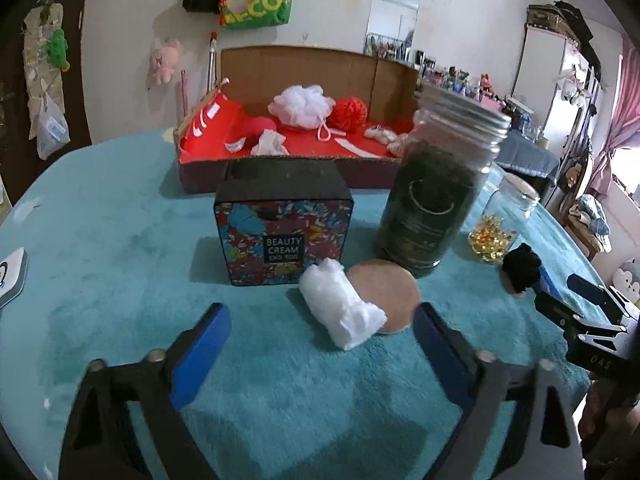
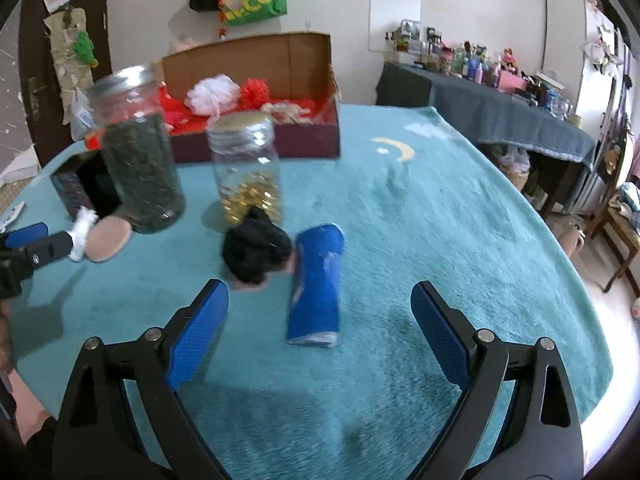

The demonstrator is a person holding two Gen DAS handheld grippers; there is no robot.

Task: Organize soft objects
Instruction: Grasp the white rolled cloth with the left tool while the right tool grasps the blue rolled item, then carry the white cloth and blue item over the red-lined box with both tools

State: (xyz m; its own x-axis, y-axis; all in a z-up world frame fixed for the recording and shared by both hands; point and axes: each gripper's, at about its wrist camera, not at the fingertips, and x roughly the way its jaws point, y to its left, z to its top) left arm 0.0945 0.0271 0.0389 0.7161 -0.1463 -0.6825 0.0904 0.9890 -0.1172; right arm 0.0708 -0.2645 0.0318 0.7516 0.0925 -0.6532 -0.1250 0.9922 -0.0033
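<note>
A white cotton roll [image 1: 342,306] and a round beige puff [image 1: 388,296] lie on the teal blanket just ahead of my open, empty left gripper [image 1: 320,344]. A black fuzzy pom [image 2: 256,250] and a blue rolled cloth [image 2: 318,284] lie ahead of my open, empty right gripper [image 2: 320,324]. The cardboard box [image 1: 296,68] with a red lining at the back holds a white mesh puff [image 1: 302,104], a red pom [image 1: 348,114] and other soft bits. The right gripper [image 1: 576,300] shows at the left view's right edge beside the black pom [image 1: 520,274].
A Beauty Cream box [image 1: 284,232], a tall jar of dark leaves [image 1: 436,196] and a small jar of gold capsules [image 1: 500,224] stand between the grippers and the cardboard box. A cluttered side table [image 2: 500,96] stands right of the blanket [image 2: 440,216].
</note>
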